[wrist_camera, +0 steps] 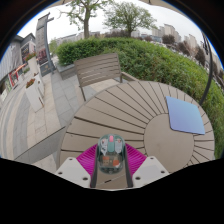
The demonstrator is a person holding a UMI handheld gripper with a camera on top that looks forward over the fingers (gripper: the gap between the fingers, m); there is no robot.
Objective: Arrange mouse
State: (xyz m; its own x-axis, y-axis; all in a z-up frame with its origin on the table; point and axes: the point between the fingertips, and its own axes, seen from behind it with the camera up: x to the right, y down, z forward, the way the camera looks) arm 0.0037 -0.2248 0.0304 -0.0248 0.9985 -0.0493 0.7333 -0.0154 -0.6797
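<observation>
A translucent grey mouse point(111, 149) with teal and orange parts showing inside sits between the fingers of my gripper point(111, 156). Both magenta pads point(88, 157) press against its sides, so the gripper is shut on it. The mouse is over the near edge of a round wooden slatted table point(125, 110). A light blue square mouse pad point(185, 115) lies on the table, ahead and to the right of the fingers. The underside of the mouse is hidden.
A wooden slatted bench point(98, 70) stands beyond the table. A green hedge point(150, 52) runs behind it. Paved ground point(40, 110) lies to the left of the table, with a sign board point(45, 50) farther off.
</observation>
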